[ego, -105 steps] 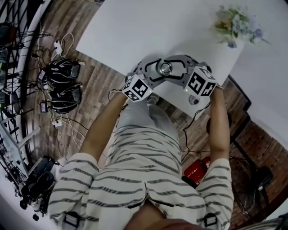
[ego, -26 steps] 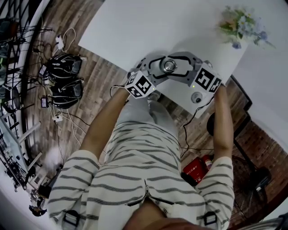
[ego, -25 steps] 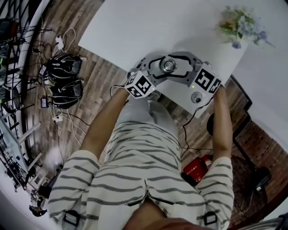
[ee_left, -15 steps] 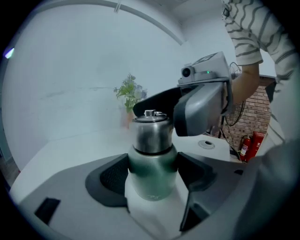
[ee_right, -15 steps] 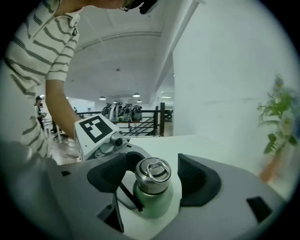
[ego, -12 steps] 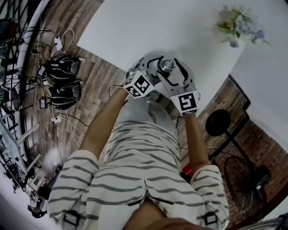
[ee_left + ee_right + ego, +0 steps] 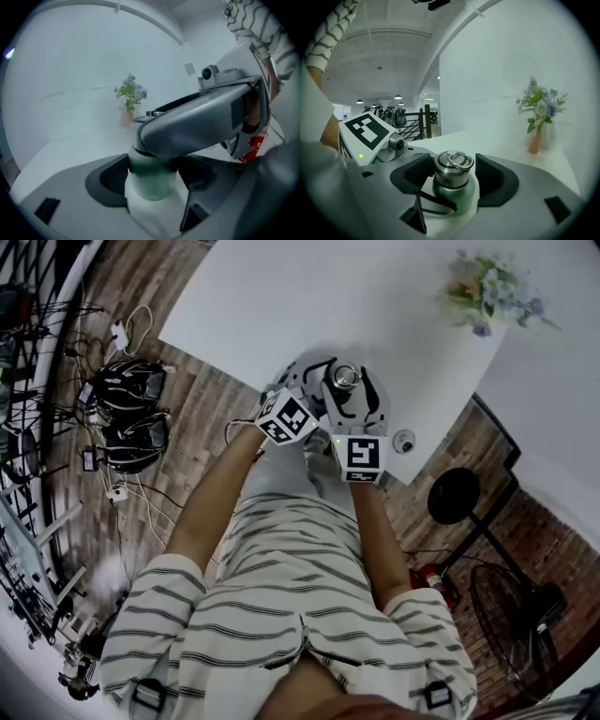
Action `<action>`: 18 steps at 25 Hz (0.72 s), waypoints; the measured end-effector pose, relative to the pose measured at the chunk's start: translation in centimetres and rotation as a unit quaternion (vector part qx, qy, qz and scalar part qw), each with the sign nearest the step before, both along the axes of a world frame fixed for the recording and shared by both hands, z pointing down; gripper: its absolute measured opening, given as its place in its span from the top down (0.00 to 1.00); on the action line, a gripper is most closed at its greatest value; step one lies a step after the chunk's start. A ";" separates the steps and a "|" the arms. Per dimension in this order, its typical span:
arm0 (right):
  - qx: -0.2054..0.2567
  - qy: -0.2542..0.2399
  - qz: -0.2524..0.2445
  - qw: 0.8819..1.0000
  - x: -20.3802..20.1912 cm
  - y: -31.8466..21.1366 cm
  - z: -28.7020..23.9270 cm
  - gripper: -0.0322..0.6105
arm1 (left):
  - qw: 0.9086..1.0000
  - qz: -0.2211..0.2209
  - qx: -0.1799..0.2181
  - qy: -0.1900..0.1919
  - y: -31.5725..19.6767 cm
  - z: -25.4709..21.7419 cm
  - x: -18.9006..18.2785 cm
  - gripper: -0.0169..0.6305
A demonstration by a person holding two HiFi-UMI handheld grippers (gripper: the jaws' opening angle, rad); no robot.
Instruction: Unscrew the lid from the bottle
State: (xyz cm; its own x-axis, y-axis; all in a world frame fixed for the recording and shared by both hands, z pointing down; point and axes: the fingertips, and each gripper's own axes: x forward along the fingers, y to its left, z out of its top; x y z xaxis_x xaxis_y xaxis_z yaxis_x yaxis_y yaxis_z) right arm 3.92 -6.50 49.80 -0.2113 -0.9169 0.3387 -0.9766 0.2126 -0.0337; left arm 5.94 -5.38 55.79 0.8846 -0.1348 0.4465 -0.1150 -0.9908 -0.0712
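Note:
A pale green bottle (image 7: 151,180) with a steel ring-topped lid (image 7: 453,169) stands at the near edge of the white table (image 7: 281,306). My left gripper (image 7: 317,382) comes in from the left and is shut on the bottle's body, a pad on each side. My right gripper (image 7: 454,177) reaches from my side with its jaws either side of the lid (image 7: 345,377). These jaws have just been closing. A thin gap still shows by the left pad (image 7: 415,174), so they are open. One grey right finger (image 7: 197,124) crosses over the bottle and hides the lid in the left gripper view.
A small vase of flowers (image 7: 487,292) stands at the table's far right corner. A small round knob (image 7: 404,441) sits at the table's edge beside my right arm. Helmets and cables (image 7: 131,409) lie on the wooden floor at left; a black stand base (image 7: 455,495) at right.
My right gripper has swung from the bottle's right side round to my side, its marker cube now below the bottle. The left gripper and the bottle have stayed put.

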 end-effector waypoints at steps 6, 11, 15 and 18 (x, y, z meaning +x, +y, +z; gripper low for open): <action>-0.006 0.004 0.009 1.000 0.3 -0.1 0.4 0.54 | 1.000 0.001 -0.001 0.001 0.0 0.0 0.1 0.46; -0.004 0.008 0.005 1.000 0.3 -0.1 0.4 0.53 | 1.000 0.001 -0.001 0.001 0.0 0.0 0.0 0.46; -0.005 0.008 -0.001 1.000 0.1 -0.2 0.4 0.54 | 1.000 0.001 -0.001 0.001 -0.2 0.0 -0.2 0.46; -0.005 0.005 -0.023 1.000 0.0 -0.2 0.4 0.54 | 1.000 0.001 -0.001 0.002 -0.2 -0.1 -0.2 0.46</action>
